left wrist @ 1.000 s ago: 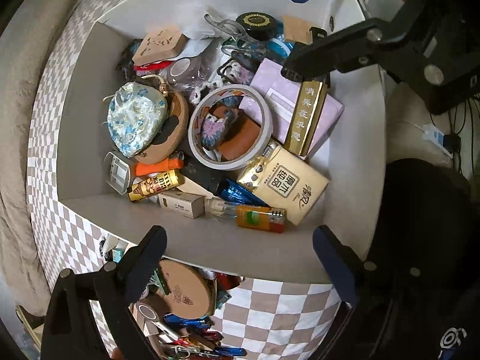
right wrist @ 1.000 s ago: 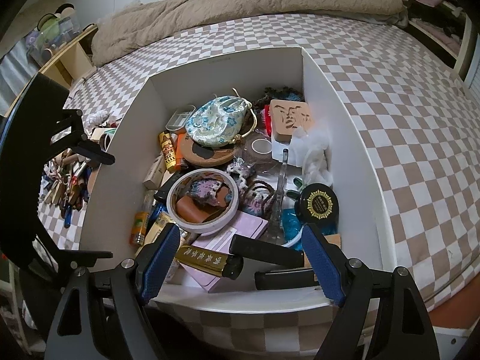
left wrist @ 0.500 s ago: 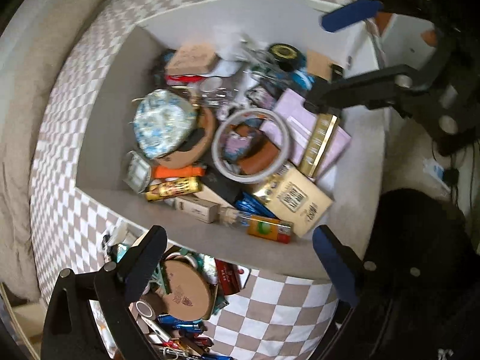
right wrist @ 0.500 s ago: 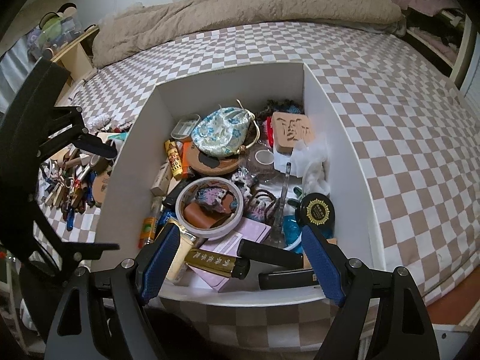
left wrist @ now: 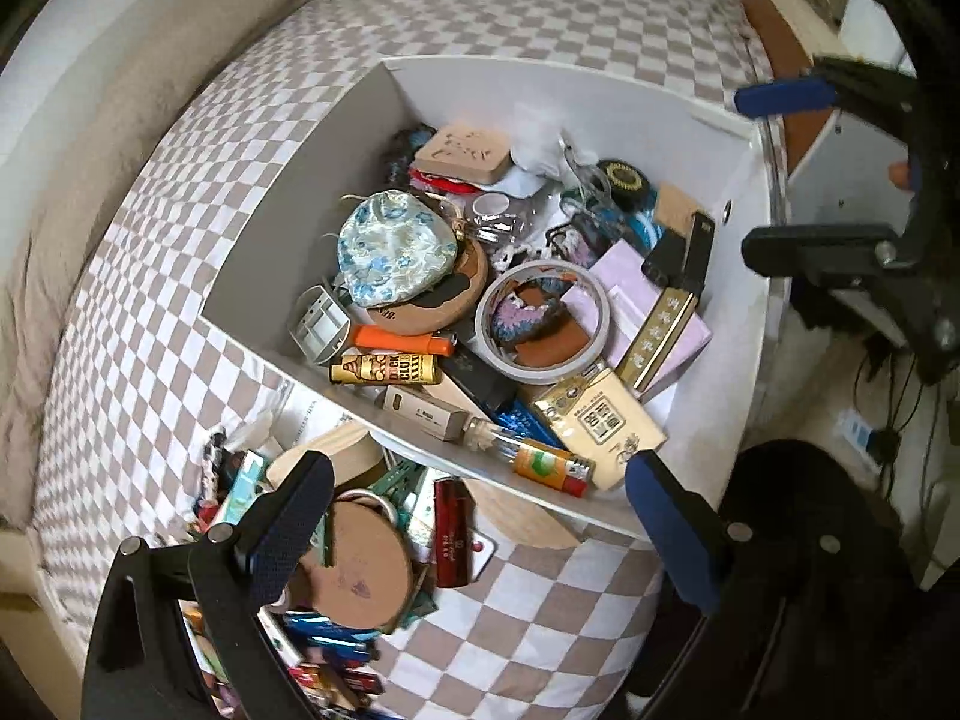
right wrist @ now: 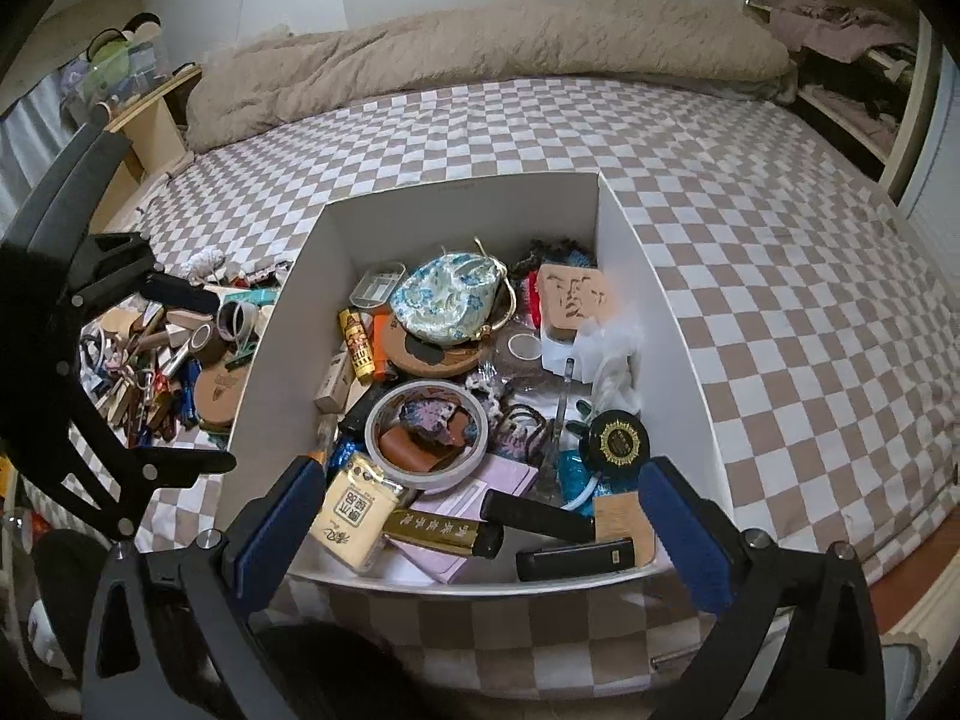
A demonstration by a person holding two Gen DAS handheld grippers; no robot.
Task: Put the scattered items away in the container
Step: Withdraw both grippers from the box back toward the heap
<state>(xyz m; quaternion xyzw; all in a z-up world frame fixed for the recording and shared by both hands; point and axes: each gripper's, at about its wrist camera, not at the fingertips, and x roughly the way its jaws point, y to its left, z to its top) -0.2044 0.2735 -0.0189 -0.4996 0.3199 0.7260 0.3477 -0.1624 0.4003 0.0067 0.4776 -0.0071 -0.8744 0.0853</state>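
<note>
My right hand-held gripper (right wrist: 480, 528) has just spread, empty, above the box (right wrist: 654, 300); next, the clutter (right wrist: 162, 360) left of it.

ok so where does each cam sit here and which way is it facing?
Left wrist: on the left gripper, angled steeply down at the white box and the clutter pile beside it; its open jaws show, with the right gripper upper right.
Right wrist: on the right gripper, looking down across the box toward the bed; its open jaws show, with the left gripper at far left.
Shared: box, tape roll, floral pouch.
</note>
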